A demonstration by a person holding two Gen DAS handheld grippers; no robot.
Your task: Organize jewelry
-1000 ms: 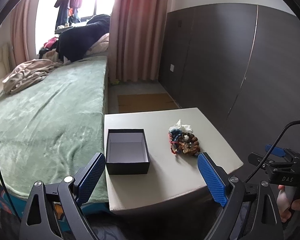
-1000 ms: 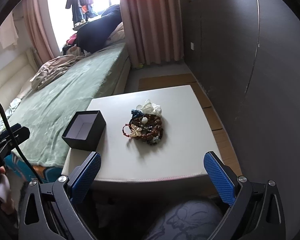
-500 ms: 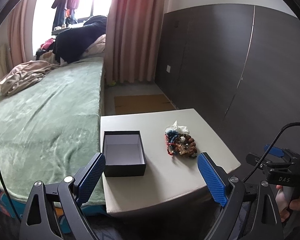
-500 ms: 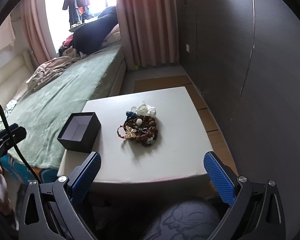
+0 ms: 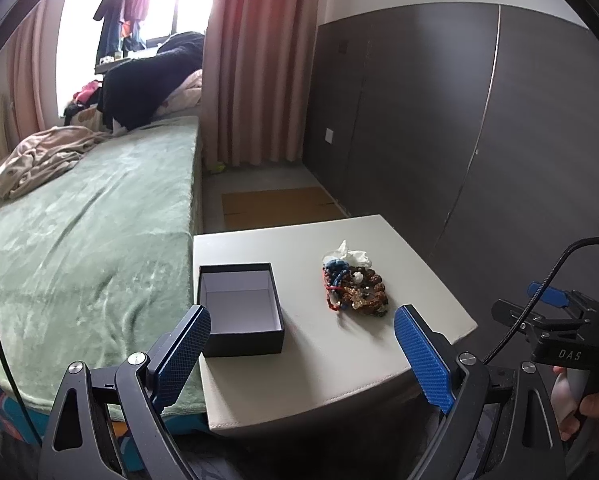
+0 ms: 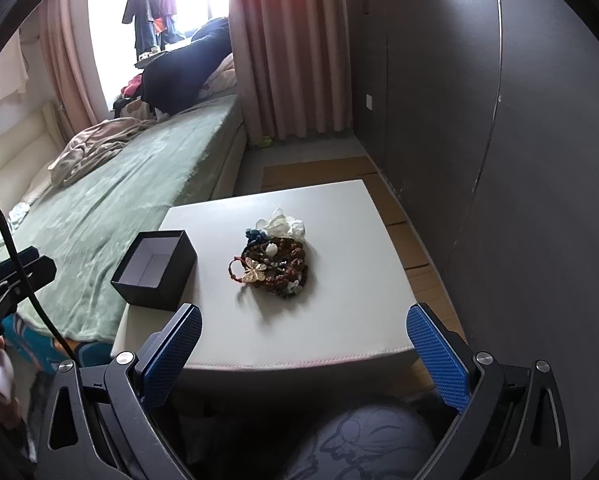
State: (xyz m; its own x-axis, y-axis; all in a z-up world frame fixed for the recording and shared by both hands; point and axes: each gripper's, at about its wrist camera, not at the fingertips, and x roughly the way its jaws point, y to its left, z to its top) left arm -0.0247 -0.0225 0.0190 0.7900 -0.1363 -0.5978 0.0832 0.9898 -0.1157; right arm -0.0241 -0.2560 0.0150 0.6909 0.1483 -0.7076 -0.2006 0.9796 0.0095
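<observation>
- Locating the task items: the jewelry pile (image 6: 273,266) lies near the middle of the pale counter (image 6: 339,320), and the empty black box (image 6: 155,268) stands to its left, near the counter edge that adjoins the bed (image 6: 139,184). Box and pile are apart, not touching.
- Right claw (image 6: 303,350): both blue-padded fingers are spread wide with nothing between them. It hovers off the near edge of the counter. The pile lies straight ahead of it, slightly left of its centre line.
- Left claw (image 5: 301,354): its fingers are also spread wide and hold nothing. It hovers off the near edge as well. The box (image 5: 239,308) lies ahead on its left, and the pile (image 5: 353,288) lies ahead on its right.
- Governing relation: the pile sits almost on the axis of the right claw, while the box sits nearer the left claw. Judgement: the right claw is better placed to pick from the pile, and the left claw is better placed to steady the box.
- Pile composition: dark brown bead bracelets, a red cord, a gold butterfly piece (image 6: 255,270), a blue item, and a white crumpled item (image 6: 281,224) at the far end. The pile has no clear long axis; it is roughly round, slightly elongated away from the claws.
- Box long axis: it runs away from the claws, with the opening facing up.
- Caution: the strands appear tangled, so a single lift may drag several pieces.
</observation>
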